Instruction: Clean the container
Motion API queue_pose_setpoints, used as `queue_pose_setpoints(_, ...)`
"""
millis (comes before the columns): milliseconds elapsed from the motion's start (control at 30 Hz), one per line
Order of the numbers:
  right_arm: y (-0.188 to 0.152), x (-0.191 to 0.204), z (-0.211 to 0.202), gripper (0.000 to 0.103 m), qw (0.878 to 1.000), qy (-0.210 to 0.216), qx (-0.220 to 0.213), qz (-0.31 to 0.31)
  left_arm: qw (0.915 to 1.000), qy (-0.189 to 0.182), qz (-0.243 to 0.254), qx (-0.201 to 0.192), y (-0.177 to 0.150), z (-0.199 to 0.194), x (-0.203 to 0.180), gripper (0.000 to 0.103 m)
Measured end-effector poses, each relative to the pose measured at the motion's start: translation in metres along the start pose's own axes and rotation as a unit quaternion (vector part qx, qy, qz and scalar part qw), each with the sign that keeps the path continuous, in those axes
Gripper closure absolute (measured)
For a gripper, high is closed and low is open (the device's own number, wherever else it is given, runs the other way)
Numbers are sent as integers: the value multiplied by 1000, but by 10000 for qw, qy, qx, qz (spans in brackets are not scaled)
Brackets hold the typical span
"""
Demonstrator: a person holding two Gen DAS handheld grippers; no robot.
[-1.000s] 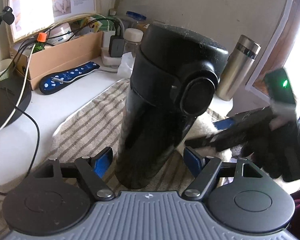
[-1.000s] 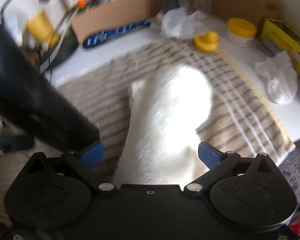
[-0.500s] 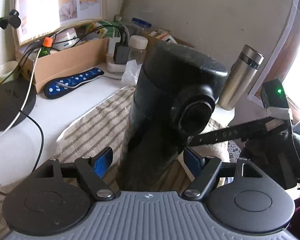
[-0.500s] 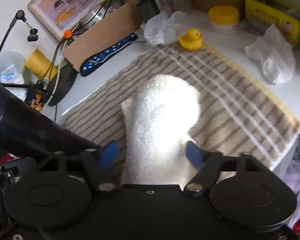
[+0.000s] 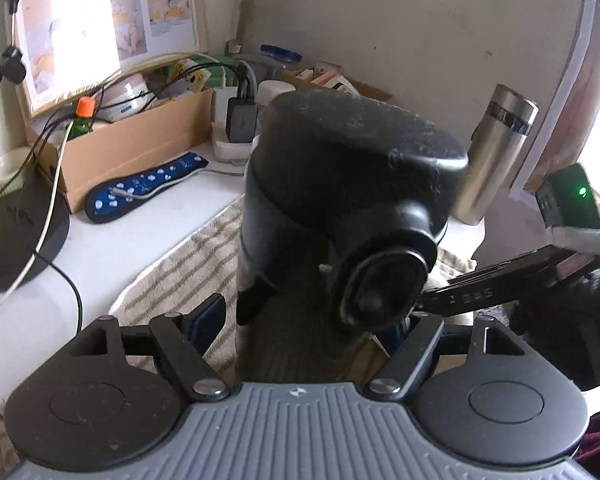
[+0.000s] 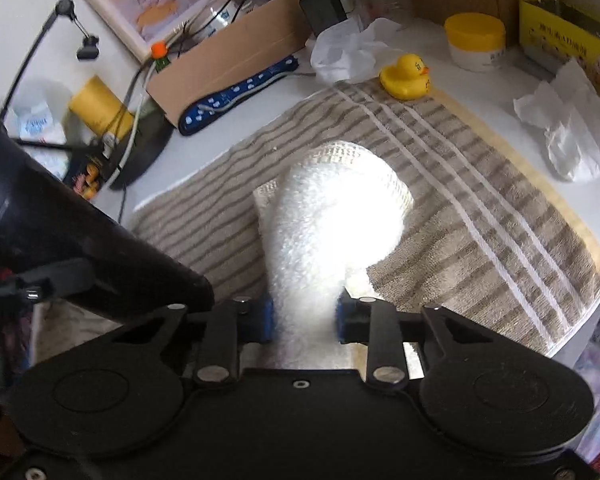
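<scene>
Your left tool [image 5: 300, 320] is closing around the flask [image 5: 340, 208], probably steadying it; your right tool [image 6: 304, 314] is closing, pinching the cloth [image 6: 332, 220] for wiping.

Left claw [image 5: 304, 320] grey-ribbed, right claw [image 6: 304, 316] black; blue pads [image 6: 265, 320], silver screws.

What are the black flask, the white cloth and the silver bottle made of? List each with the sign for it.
Black flask: probably plastic or coated metal; matte lid, dust specks, glossier body.
White cloth: terry or knitted textile, soft looped pile, bunches between the closing right gripper's pads.
Silver bottle: likely stainless steel, brushed sheen, darker band near the top.
</scene>
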State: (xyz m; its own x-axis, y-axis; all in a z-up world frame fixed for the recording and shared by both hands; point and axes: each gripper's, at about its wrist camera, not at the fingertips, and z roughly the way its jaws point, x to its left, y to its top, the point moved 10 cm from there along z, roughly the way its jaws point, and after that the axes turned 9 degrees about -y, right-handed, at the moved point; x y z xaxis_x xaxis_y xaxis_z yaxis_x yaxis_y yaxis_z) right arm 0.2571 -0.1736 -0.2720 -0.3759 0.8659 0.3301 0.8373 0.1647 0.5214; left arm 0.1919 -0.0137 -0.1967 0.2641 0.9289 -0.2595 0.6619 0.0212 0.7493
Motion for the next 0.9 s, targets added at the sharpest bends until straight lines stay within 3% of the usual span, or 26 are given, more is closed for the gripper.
queue_pose_setpoints(100,0,1,-4,78,9989,340,26,335,9995,94,295,-2,2,-2,-6,37)
queue_pose_setpoints(233,9,2,-14,79,9881,1077,-44,1101,9998,149,155,-30,9,-13,-4,37)
queue_pose_setpoints(433,12,10,-13,79,9675,1779,110,1796,9979,46,-349,-544,45,-54,0,38)
queue_pose_setpoints(567,4,24,-5,79,9635,2077,313,1663,9947,-41,-498,-902,72,-80,-2,38)
queue_pose_setpoints(700,-4,23,10,79,9283,2564,646,2616,9919,-272,-606,-1086,86,-96,-10,38)
queue_pose_setpoints(800,-6,21,17,79,8888,2987,833,3374,9917,-376,-547,-1104,89,-102,-21,38)
queue_pose_setpoints(900,-7,24,17,79,8659,3176,869,3765,9892,-643,-683,-1124,87,-104,-32,38)
